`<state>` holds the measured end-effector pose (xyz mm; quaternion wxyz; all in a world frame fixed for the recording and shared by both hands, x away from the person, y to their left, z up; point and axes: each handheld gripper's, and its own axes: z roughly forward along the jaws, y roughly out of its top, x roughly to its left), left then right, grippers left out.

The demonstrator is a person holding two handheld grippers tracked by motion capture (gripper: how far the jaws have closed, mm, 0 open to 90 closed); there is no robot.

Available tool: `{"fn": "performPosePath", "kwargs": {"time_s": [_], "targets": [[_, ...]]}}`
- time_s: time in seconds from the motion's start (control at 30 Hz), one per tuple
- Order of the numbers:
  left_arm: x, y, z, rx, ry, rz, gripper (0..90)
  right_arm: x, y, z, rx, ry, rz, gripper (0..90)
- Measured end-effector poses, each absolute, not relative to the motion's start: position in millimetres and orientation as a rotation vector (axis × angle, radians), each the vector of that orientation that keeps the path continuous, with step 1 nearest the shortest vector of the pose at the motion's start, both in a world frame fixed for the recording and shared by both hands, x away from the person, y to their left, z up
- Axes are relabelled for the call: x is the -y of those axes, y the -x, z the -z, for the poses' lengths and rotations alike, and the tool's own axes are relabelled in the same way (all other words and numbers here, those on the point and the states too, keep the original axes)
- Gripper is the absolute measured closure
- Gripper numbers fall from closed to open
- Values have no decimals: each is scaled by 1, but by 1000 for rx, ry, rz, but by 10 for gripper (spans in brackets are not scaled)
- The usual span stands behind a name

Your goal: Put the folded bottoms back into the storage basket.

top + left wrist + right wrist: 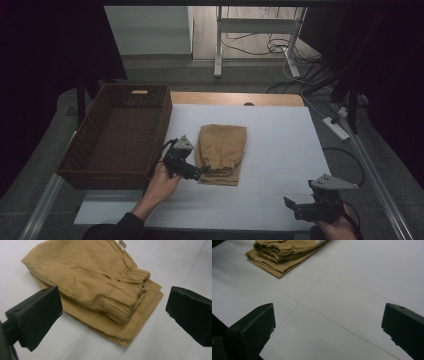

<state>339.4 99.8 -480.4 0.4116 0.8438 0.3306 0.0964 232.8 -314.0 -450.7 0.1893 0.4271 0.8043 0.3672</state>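
Left claw at the folded trousers

Left claw (pixel 204 171), jaws spread, faces the trousers' (pixel 222 152) near waistband corner; right claw (pixel 290 205) released, well apart.

A folded tan garment (pixel 222 152) with a gathered elastic waistband is laid flat on the white desk (pixel 280 150), near its middle. Several layers are stacked, the waistband end turned toward the near edge. A small white label is seen at the far end.

white table (pixel 280 150) | folded tan cloth (pixel 222 152) | brown wicker basket (pixel 117 135)
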Motion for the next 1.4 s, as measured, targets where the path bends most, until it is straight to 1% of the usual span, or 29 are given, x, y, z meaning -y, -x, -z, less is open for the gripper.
{"fn": "performPosePath", "kwargs": {"time_s": [0.37,0.53,0.93,1.23,1.4], "targets": [[-90,-367,480,-895,-2114,-281,0,314,-233,451,-2263,-1201,-1035,0],[-90,-378,480,-907,-2087,-271,1,314,-233,451,-2264,-1201,-1035,0],[-87,-409,483,-948,-2118,-281,0,314,-233,451,-2266,-1201,-1036,0],[-84,-433,492,-1043,-2110,-312,0,315,-233,451,-2268,-1201,-1037,0],[-84,-444,493,-1061,-2105,-317,0,315,-233,451,-2270,-1201,-1038,0]]}}
